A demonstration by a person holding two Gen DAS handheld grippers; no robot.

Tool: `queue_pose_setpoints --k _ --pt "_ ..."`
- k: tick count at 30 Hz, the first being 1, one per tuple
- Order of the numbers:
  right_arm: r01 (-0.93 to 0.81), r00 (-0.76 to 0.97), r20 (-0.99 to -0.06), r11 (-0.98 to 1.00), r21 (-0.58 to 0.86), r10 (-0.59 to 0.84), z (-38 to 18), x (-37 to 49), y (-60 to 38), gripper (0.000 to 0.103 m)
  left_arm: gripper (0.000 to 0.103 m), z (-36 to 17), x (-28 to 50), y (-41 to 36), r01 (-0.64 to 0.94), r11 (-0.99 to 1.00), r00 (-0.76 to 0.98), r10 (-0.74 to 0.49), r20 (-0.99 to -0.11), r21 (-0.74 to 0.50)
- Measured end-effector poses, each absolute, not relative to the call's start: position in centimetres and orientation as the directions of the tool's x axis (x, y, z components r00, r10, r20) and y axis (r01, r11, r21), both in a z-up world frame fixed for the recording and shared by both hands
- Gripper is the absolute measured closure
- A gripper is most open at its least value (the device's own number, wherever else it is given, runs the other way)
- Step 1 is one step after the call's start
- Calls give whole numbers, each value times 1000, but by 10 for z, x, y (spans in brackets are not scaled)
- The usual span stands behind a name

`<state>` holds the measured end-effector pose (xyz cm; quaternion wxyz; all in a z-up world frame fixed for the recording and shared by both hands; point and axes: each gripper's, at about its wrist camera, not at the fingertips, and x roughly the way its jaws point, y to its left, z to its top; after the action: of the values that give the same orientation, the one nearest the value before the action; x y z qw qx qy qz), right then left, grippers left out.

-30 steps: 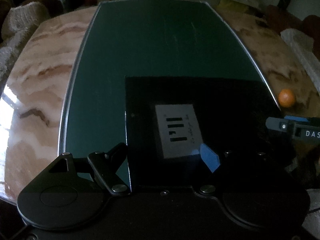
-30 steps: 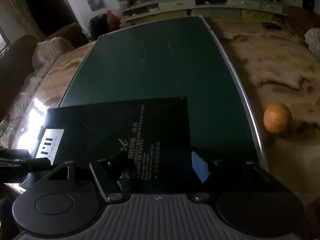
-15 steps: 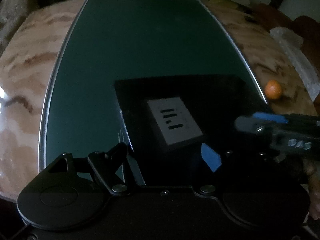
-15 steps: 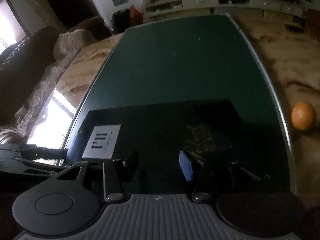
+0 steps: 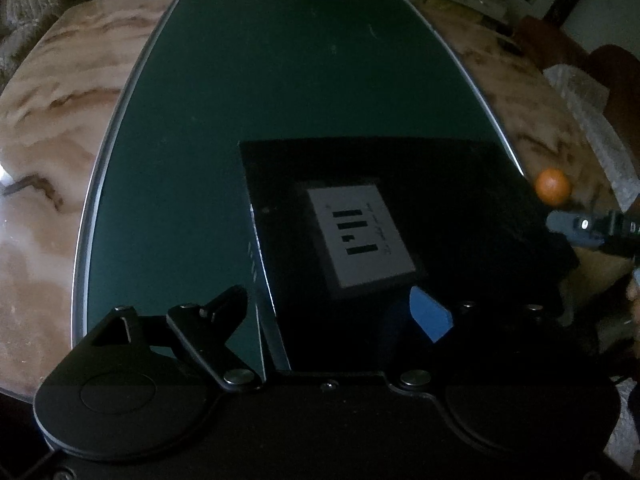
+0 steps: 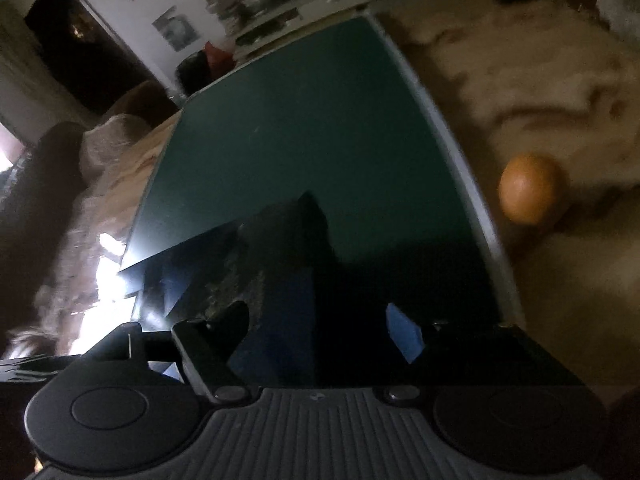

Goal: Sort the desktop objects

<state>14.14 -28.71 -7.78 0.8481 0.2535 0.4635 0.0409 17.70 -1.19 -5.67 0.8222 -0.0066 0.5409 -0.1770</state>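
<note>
Left wrist: black box (image 5: 360, 216) between jaws.

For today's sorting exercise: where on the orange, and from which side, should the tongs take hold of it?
Grip the orange across its widest middle, coming straight down from above. It is round and sits alone on the marble table, just past the green mat's rim, so a side approach would likely roll it away.
</note>
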Motion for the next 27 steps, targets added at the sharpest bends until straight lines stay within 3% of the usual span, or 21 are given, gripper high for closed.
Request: queue_pose_setpoints --k 3,12,27 --pt "146 552 -757 853 501 350 -82 135 -278 28 12 -56 176 -12 284 939 359 -291 -887 -193" --pt "156 550 -785 889 431 285 -71 109 -254 41 11 -62 167 -13 303 934 359 -299 -884 -192" --pt "134 589 -776 919 370 226 -65 83 -238 41 11 -60 140 -12 325 930 400 -298 -867 -170"
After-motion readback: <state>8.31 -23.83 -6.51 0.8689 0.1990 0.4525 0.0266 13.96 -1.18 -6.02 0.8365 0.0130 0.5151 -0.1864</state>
